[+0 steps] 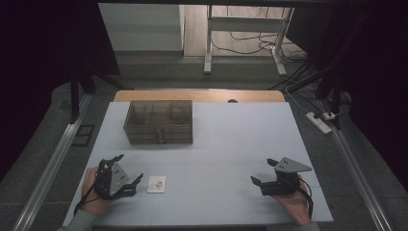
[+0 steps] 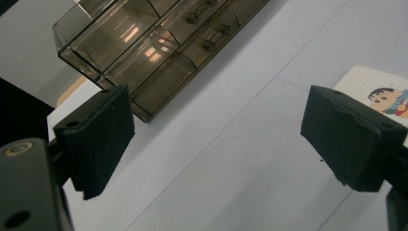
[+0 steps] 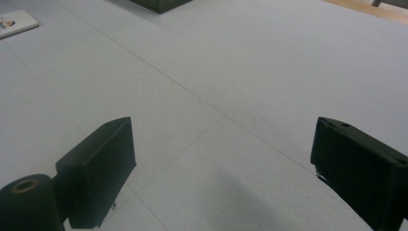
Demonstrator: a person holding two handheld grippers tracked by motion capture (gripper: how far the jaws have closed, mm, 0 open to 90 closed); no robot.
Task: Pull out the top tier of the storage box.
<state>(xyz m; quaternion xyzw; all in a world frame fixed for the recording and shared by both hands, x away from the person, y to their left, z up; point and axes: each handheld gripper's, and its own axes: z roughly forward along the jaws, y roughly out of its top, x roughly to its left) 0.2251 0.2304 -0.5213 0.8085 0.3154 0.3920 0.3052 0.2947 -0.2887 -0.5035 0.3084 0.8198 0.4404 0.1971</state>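
A small white card with a cartoon picture (image 1: 157, 184) lies flat near the table's front left; it also appears as the card (image 2: 385, 96) at the right edge of the left gripper view and the card (image 3: 17, 22) at the top left of the right gripper view. My left gripper (image 1: 129, 169) stands open just left of the card, nothing between its jaws. A smoky transparent drawer box (image 1: 159, 121) sits at the back left, with its small handles (image 2: 202, 29) facing the front. My right gripper (image 1: 264, 171) is open over bare table at the front right.
The pale table top (image 1: 231, 144) has a wooden strip (image 1: 202, 95) along its far edge. Metal rails run along both sides of the table. Beyond it are a desk frame (image 1: 209, 43), cables and a power strip (image 1: 320, 121) on the floor.
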